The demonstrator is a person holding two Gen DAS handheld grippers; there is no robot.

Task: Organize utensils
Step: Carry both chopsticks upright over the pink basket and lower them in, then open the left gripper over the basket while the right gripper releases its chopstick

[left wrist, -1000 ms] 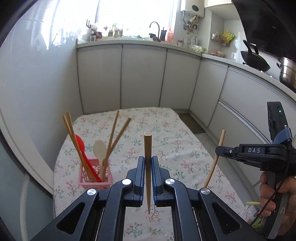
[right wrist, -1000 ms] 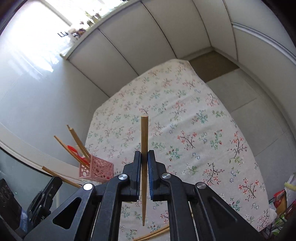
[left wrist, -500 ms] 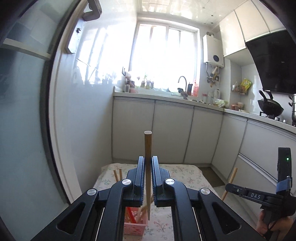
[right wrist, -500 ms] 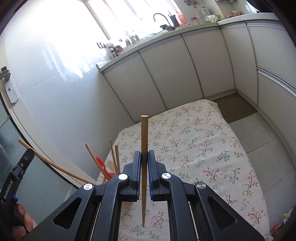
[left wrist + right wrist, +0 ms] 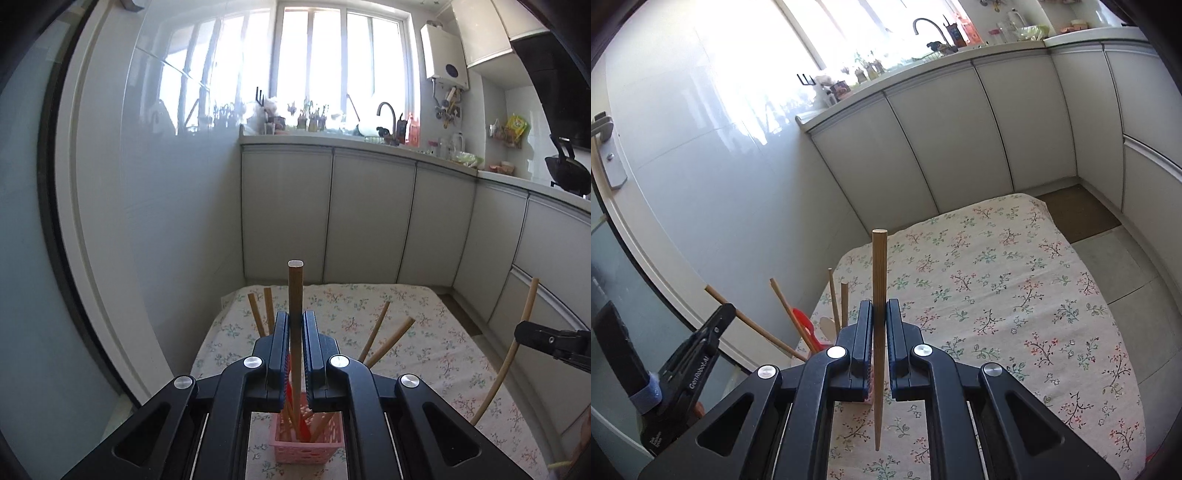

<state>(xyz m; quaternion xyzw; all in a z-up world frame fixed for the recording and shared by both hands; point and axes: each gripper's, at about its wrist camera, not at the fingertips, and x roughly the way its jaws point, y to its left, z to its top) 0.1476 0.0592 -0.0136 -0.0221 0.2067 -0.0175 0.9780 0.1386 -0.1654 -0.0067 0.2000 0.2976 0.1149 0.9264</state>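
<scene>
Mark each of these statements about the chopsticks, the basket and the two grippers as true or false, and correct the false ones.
1. The left gripper is shut on a chopstick. True.
2. The right gripper is open with nothing in it. False: it is shut on a chopstick held upright.
3. The pink basket stands on a floral tablecloth. True.
4. The basket holds only chopsticks. False: a red utensil and a pale spoon stand in it too.
5. The left gripper's chopstick tip is low over the basket. True.
</scene>
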